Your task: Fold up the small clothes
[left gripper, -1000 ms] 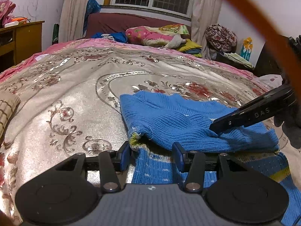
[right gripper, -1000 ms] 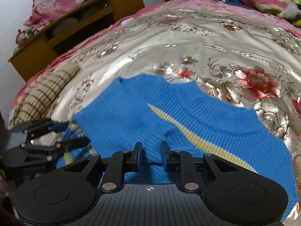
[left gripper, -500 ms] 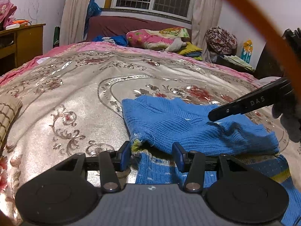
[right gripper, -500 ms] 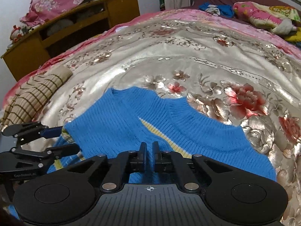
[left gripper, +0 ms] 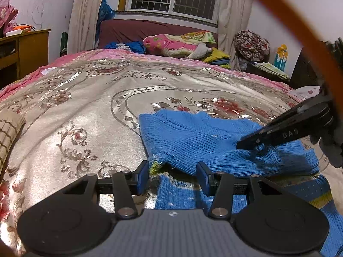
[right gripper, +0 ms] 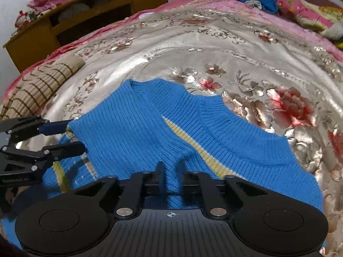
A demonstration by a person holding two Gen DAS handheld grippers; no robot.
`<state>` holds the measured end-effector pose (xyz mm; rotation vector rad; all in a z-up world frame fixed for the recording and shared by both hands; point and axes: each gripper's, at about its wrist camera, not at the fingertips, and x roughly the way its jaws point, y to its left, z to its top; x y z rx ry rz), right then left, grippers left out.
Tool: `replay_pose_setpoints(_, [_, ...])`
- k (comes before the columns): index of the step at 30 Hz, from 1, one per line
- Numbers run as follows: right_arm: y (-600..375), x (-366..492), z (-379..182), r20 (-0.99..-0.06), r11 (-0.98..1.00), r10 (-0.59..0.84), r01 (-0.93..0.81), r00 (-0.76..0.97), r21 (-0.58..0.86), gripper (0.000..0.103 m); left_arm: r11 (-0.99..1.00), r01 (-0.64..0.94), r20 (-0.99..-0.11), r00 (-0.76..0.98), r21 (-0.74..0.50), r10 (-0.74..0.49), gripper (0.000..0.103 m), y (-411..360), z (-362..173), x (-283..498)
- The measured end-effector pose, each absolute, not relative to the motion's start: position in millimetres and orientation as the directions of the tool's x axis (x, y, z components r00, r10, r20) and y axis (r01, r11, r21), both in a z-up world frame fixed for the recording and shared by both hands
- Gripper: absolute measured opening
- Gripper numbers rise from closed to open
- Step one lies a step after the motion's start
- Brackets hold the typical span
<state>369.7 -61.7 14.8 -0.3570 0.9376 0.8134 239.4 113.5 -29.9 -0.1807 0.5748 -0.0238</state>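
Note:
A blue knitted sweater (left gripper: 193, 137) with a yellow stripe lies partly folded on the bedspread (left gripper: 85, 107). My left gripper (left gripper: 172, 178) stands open at the near left corner, where the folded top layer ends; the cloth's edge lies between its pads without being pressed. Seen from the right wrist view, the left gripper (right gripper: 64, 137) sits at the sweater's (right gripper: 133, 132) left corner. My right gripper (right gripper: 170, 173) pinches a ridge of the blue knit between its fingers, and its jaws are opening slightly. In the left wrist view the right gripper (left gripper: 242, 146) bites into puckered cloth.
A folded beige checked cloth (right gripper: 38, 85) lies on the bed to the left. A wooden cabinet (right gripper: 85, 21) stands beyond the bed's left side. Pillows and piled clothes (left gripper: 171, 42) fill the far end. An orange cable (left gripper: 300, 32) crosses the upper right of the left wrist view.
My right gripper's jaws closed from a wide gap onto a fold of the blue sweater and bunched the knit. The left gripper has not moved.

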Motion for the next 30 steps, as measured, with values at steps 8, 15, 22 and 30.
replay_pose_setpoints(8, [-69.7, 369.9, 44.7, -0.722, 0.73, 0.491, -0.682, 0.486, 0.037, 0.005, 0.983, -0.033, -0.532, 0.844, -0.181, -0.07, 0.053, 113.1, -30.2, 241.2])
replay_pose_setpoints(15, [-60.3, 379.5, 8.7, -0.782, 0.776, 0.395, -0.631, 0.482, 0.003, 0.013, 0.988, -0.03, -0.551, 0.832, -0.153, -0.061, 0.053, 107.8, -32.9, 240.7])
replay_pose_setpoints(22, [-120.2, 347.6, 56.0, -0.691, 0.84, 0.437, -0.536, 0.576, 0.084, 0.018, 0.987, -0.026, -0.524, 0.849, -0.157, -0.061, 0.053, 108.5, -24.7, 236.4])
replay_pose_setpoints(30, [-190.6, 292.2, 40.2, -0.677, 0.897, 0.33, -0.441, 0.658, 0.009, 0.029, 0.991, -0.046, -0.529, 0.848, -0.123, -0.026, 0.053, 102.7, -21.9, 235.6])
